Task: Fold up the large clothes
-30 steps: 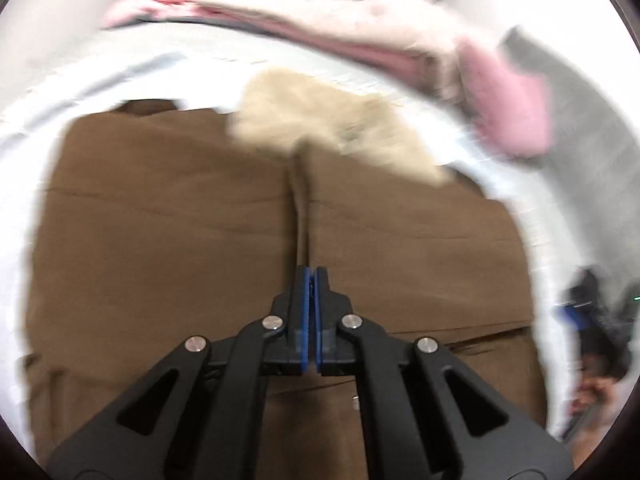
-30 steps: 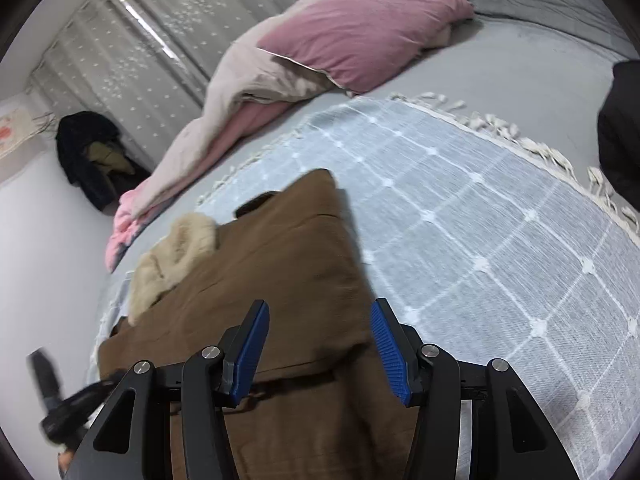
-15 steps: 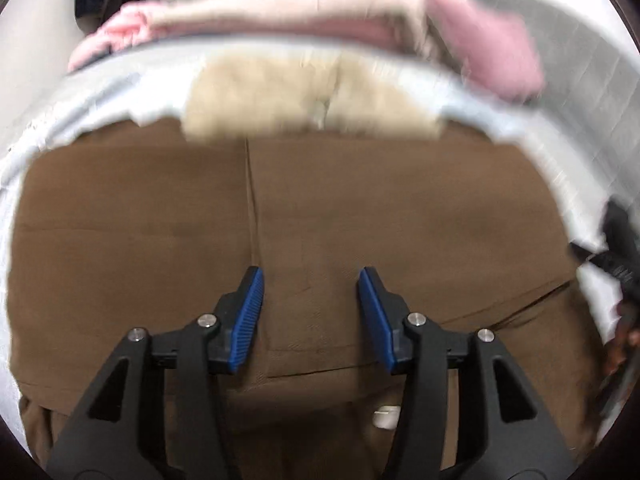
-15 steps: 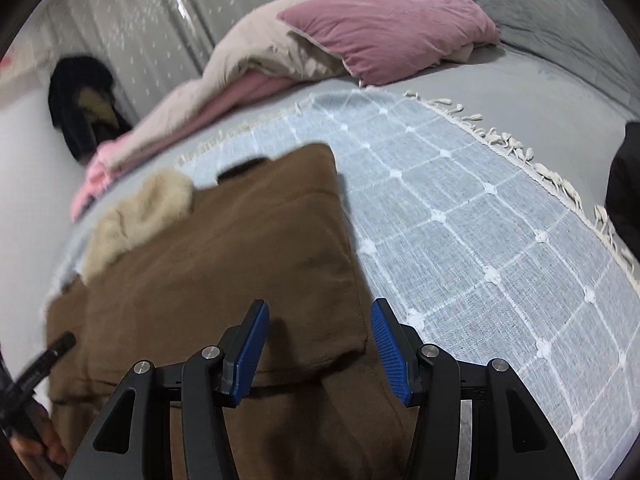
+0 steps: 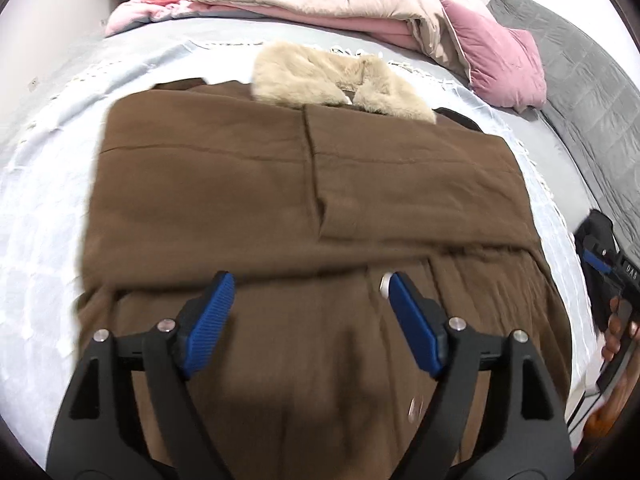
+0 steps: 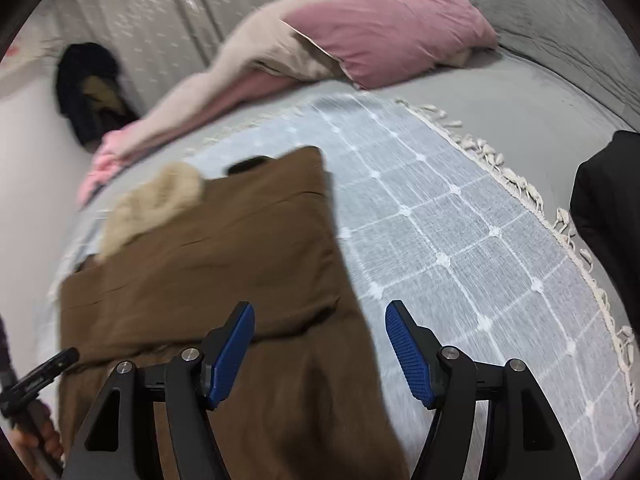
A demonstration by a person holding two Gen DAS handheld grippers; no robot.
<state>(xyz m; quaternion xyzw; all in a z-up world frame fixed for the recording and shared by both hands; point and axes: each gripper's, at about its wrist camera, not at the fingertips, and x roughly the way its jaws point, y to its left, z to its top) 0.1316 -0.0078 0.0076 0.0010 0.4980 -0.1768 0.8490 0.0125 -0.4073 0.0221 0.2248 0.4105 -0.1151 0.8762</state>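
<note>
A large brown coat (image 5: 304,184) with a beige fur collar (image 5: 340,76) lies flat on a pale checked blanket (image 5: 40,216), both sleeves folded inward over the front. My left gripper (image 5: 310,284) hovers above the coat's lower middle, its jaws opening, nothing between the blue pads. In the right wrist view the brown coat (image 6: 208,264) fills the lower left. My right gripper (image 6: 320,316) hangs over the coat's right edge, jaws opening, pads pressing nothing.
A pink pillow (image 6: 384,28) and a beige-and-pink duvet (image 5: 320,0) lie along the bed's far side. A dark garment (image 6: 608,212) sits at the right edge. The other hand-held gripper (image 5: 608,264) shows at the right of the left view.
My left gripper let go of the coat's front edge, opened wide and drew back toward the hem. My right gripper opened wider, rolled a little and pulled back.
</note>
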